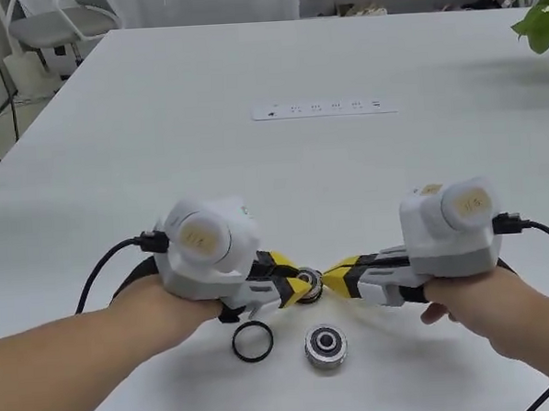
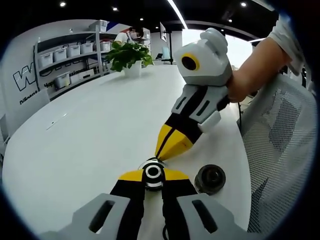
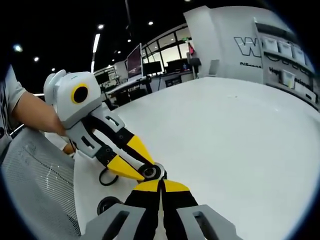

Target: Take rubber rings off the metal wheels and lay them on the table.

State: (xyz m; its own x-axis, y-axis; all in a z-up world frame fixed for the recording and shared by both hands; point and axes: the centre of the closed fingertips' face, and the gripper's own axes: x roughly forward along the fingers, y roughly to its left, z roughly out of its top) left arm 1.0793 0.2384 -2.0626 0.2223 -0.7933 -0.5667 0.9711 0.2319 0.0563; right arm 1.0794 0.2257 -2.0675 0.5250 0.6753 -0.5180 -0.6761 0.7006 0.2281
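Clamping a silver metal wheel [image 1: 309, 286], the left gripper [image 1: 301, 281] faces the right gripper [image 1: 330, 278], jaws together at the wheel's three o'clock.

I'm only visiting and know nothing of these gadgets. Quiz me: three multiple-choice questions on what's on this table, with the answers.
1. Where is the loose black ring? A) flat on the table, beside a wheel B) in a box C) on a plate
2. How many metal wheels are there? A) one B) two C) four
3. The left gripper is: A) open, empty B) shut on a wheel C) set down on the table

Answers: 1 A, it lies by the table wheel. 2 B, the held wheel and the table wheel. 3 B, its jaws clamp the held wheel.
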